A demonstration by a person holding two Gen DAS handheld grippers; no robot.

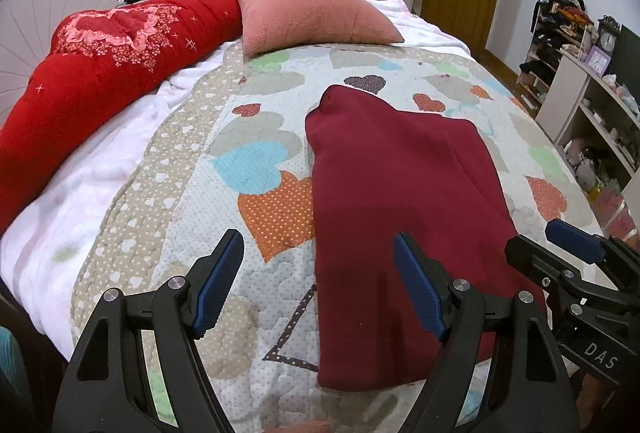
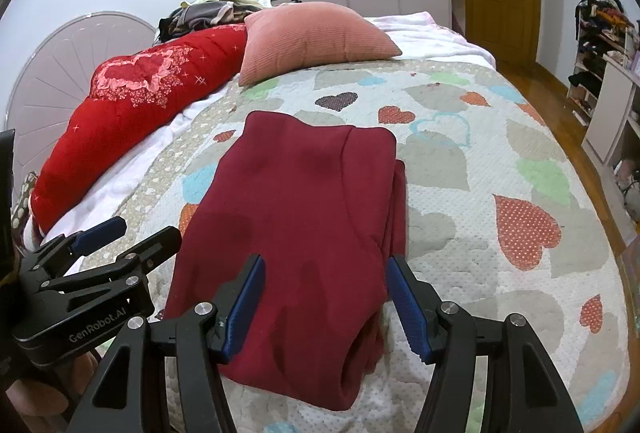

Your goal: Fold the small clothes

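right wrist view: both grippers' fingers spread, empty, above folded maroon garment (image 2: 304,217); its layers hidden.

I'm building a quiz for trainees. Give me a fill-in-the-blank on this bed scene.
1. The folded garment is dark ___.
2. The quilt under it is patterned with ___.
3. The pillow is ___.
4. Both the left gripper and right gripper have ___ jaws.

Missing: red; hearts; pink; open
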